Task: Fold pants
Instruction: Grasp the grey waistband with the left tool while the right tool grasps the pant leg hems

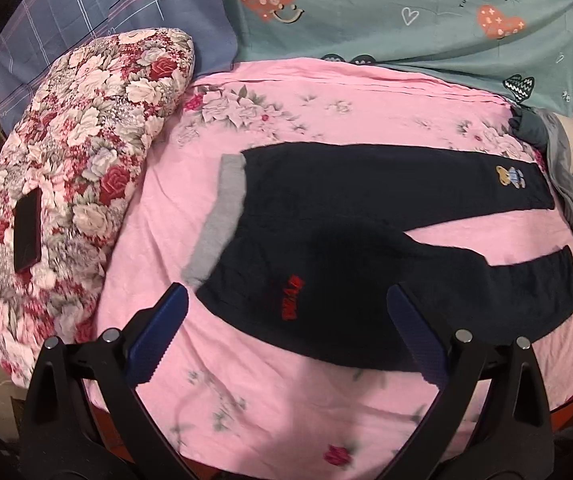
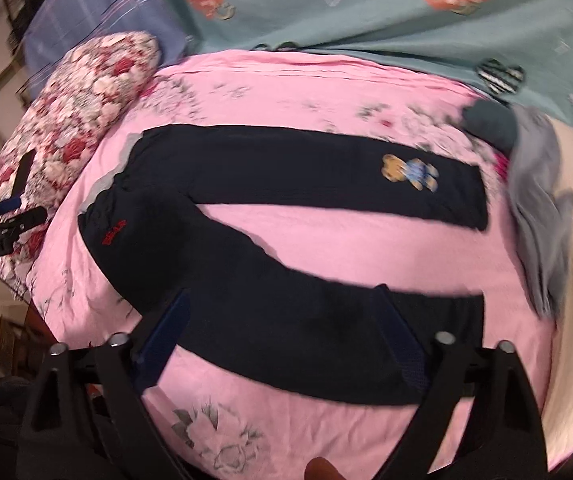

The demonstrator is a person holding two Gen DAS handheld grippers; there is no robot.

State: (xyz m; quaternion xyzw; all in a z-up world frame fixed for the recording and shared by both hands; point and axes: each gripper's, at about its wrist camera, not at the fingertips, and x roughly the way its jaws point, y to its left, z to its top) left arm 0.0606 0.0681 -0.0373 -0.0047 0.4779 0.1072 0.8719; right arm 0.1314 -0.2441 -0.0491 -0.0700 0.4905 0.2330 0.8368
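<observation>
Dark navy pants [image 1: 346, 220] lie flat on the pink floral bedsheet [image 1: 286, 400], legs spread apart toward the right, grey waistband [image 1: 222, 208] at the left. They bear a bear patch [image 1: 510, 176] and red lettering [image 1: 292, 298]. My left gripper [image 1: 286, 300] is open, hovering over the near hip area. In the right wrist view the pants [image 2: 286, 200] span the bed and my right gripper [image 2: 282, 300] is open above the near leg [image 2: 326, 340]. The left gripper [image 2: 10, 216] shows at the left edge there.
A floral quilt roll [image 1: 78, 160] with a dark phone [image 1: 28, 236] on it lies at the left. Grey and dark clothes [image 1: 558, 168] are piled at the right edge. Teal heart sheet [image 1: 406, 12] and blue plaid cloth [image 1: 106, 20] hang behind.
</observation>
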